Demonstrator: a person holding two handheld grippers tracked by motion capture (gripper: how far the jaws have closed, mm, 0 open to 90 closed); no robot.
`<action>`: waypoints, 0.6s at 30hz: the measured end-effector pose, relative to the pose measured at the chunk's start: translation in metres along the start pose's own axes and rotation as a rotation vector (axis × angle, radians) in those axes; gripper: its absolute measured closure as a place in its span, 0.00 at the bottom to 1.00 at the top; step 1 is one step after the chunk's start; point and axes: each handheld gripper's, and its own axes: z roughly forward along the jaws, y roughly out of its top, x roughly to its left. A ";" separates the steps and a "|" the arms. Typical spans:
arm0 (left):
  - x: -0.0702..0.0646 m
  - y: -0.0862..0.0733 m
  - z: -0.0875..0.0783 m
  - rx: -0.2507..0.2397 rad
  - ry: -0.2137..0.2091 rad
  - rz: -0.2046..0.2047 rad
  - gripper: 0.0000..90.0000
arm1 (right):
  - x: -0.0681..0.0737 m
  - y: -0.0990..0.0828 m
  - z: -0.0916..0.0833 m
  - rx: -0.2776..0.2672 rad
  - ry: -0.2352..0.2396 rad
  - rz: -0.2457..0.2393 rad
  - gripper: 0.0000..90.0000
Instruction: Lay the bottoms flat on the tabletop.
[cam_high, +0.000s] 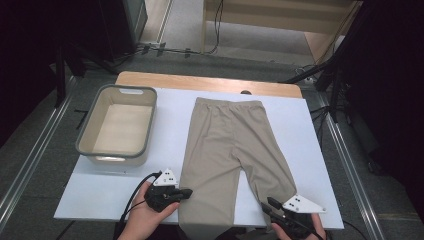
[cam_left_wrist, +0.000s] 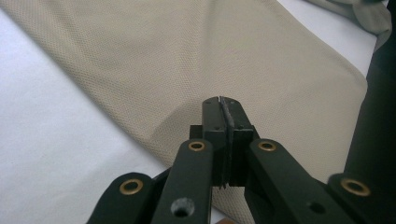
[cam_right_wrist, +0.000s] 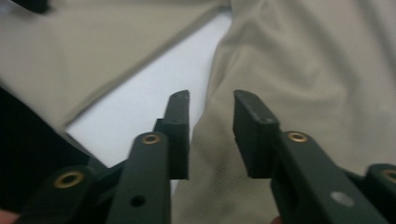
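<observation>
A pair of beige trousers (cam_high: 225, 140) lies flat on the white tabletop (cam_high: 300, 130), waistband far, both legs toward me. My left gripper (cam_high: 188, 192) sits at the outer edge of the left leg. In the left gripper view its jaws (cam_left_wrist: 222, 100) are shut, and the cloth (cam_left_wrist: 210, 46) creases up toward them, pinched at the edge. My right gripper (cam_high: 267, 204) is at the hem of the right leg. In the right gripper view it (cam_right_wrist: 212, 100) stands open just above the fabric (cam_right_wrist: 303, 60), with nothing between the pads.
A grey-rimmed tub (cam_high: 112, 155) with nothing in it stands on the table's left side, beyond my left hand. The near table edge runs just under both hands. A wooden strip (cam_high: 210, 82) borders the far side, with dark floor and cables beyond.
</observation>
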 end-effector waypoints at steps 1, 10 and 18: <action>0.000 0.000 0.000 -0.004 -0.006 -0.003 1.00 | 0.000 -0.001 0.004 0.025 0.001 0.002 0.72; 0.001 0.000 0.000 -0.001 -0.012 -0.009 1.00 | -0.017 -0.008 -0.004 0.021 -0.030 0.037 0.94; 0.002 0.000 0.000 -0.004 -0.015 -0.013 1.00 | -0.016 -0.010 -0.016 -0.056 -0.003 0.027 0.93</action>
